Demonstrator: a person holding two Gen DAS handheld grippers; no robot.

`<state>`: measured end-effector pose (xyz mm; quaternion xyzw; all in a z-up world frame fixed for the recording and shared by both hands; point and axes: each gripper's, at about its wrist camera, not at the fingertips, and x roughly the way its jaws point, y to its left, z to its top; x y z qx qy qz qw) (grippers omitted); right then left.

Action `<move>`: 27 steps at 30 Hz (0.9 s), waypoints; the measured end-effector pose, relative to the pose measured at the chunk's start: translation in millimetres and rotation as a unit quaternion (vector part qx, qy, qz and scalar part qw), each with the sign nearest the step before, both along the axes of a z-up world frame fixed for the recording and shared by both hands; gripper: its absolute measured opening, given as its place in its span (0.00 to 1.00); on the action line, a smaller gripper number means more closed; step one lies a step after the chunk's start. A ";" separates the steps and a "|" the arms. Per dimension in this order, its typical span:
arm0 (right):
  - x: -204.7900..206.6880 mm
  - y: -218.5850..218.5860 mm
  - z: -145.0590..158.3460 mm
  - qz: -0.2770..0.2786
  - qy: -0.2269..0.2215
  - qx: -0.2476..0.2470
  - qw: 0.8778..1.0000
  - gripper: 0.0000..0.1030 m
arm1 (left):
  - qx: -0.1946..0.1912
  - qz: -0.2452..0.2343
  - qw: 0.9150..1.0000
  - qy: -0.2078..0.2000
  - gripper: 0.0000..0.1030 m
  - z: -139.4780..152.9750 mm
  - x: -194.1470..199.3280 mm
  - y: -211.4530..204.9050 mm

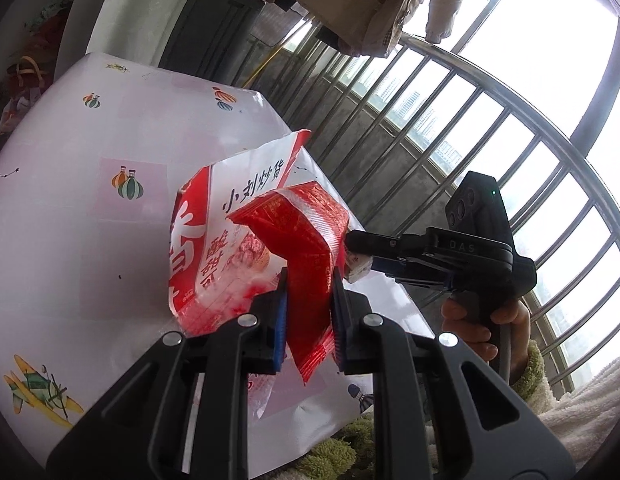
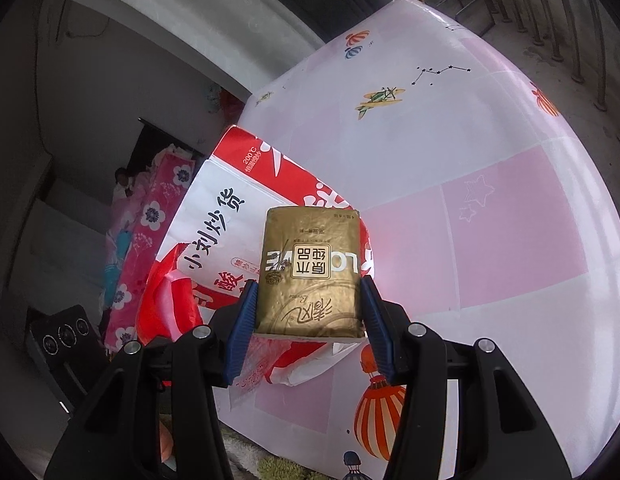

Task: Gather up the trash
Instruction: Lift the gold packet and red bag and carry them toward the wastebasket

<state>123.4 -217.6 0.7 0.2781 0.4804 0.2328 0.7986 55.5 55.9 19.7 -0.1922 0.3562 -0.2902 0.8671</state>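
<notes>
A crumpled red wrapper (image 1: pixel 305 248) hangs pinched between the blue pads of my left gripper (image 1: pixel 310 280), which is shut on it above the table. The wrapper (image 2: pixel 165 304) also shows at lower left in the right wrist view. Behind it a large red-and-white snack bag (image 1: pixel 213 240) (image 2: pixel 225 216) rests on the patterned tablecloth (image 1: pixel 69 200). My right gripper (image 2: pixel 309 282) is shut on a gold tissue pack (image 2: pixel 310 272), held upright over the bag. In the left wrist view the right gripper (image 1: pixel 352 256) reaches in from the right, close to the wrapper.
A hand (image 1: pixel 466 320) in a fuzzy sleeve (image 1: pixel 534 372) holds the right gripper. A metal window railing (image 1: pixel 430 120) runs behind the table's far edge, with a jacket (image 1: pixel 370 0) hanging above. A pink floral bundle (image 2: pixel 149 220) lies beyond the table's left edge.
</notes>
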 end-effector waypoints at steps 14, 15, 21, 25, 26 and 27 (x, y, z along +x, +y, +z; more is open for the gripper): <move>-26.9 -77.4 2.1 -0.080 -0.021 0.036 0.996 0.48 | 0.036 -0.076 0.996 -0.014 0.16 22.1 13.1 -67.0; -30.1 -86.1 2.9 -0.092 -0.024 0.037 0.995 0.48 | 0.039 -0.087 0.995 -0.014 0.16 23.1 15.3 -76.0; -62.4 -172.8 2.4 -0.217 -0.033 0.042 0.975 0.48 | 0.069 -0.165 0.984 -0.012 0.16 28.9 34.2 -149.2; -95.6 -235.6 -9.4 -0.324 -0.022 0.047 0.945 0.48 | 0.077 -0.222 0.972 0.002 0.16 27.9 50.7 -209.7; -102.3 -246.6 -13.5 -0.345 -0.017 0.048 0.937 0.48 | 0.080 -0.235 0.969 0.009 0.16 25.0 54.5 -225.3; -111.4 -262.0 -20.3 -0.374 -0.008 0.048 0.926 0.49 | 0.083 -0.248 0.965 0.018 0.16 20.8 58.5 -242.3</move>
